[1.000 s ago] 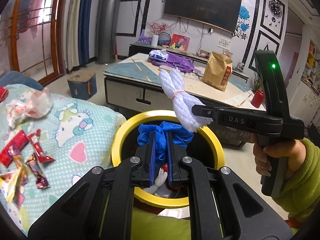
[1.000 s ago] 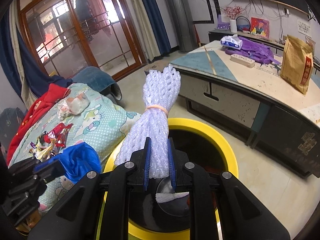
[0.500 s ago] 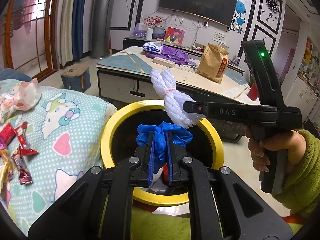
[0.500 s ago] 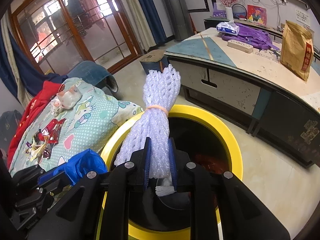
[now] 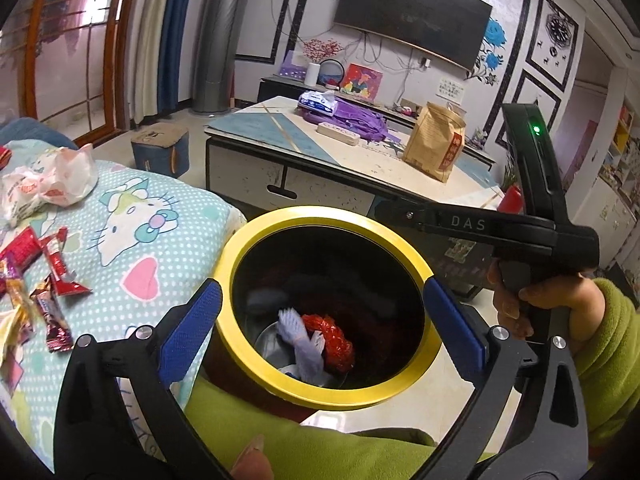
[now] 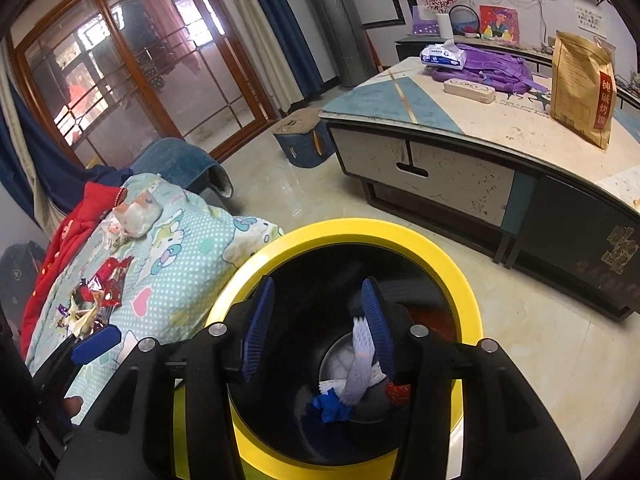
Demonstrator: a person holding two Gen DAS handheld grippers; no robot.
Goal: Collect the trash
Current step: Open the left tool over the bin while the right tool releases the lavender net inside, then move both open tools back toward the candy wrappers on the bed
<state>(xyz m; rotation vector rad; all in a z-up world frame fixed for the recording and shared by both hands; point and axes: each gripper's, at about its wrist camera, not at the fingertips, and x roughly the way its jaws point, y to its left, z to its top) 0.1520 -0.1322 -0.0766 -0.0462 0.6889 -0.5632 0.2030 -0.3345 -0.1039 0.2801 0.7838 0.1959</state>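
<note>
Both drops are done. A sec ago we had a blue plastic wad pinched in the left gripper (image 5: 320,320) and a white foam fruit net clamped in the right gripper (image 6: 318,322), both held over the yellow-rimmed bin (image 5: 256,232). Now the left jaws stand wide apart w/ nothing between them, and the right jaws are apart too, also empty. The foam net (image 6: 360,364) lies at the bottom of the bin, w/ the blue wad (image 6: 330,408) just beside it and a red mesh scrap (image 5: 332,336) next to those. So two pieces are collected.

Judging by what's left, we're not finished: candy wrappers (image 5: 44,280) and a crumpled white plastic bag (image 5: 48,184) sit on the Hello Kitty quilt (image 5: 152,232), left of the bin. Prob. next target for either hand.

Writing we can read: "DAS" on the right gripper's body in the left wrist view. The brown paper bag (image 6: 580,96) on the low cabinet (image 6: 460,156) has a red label w/ Chinese characters, looks like 纯碱烤馍 but not sure. Wall notices too small to read.
</note>
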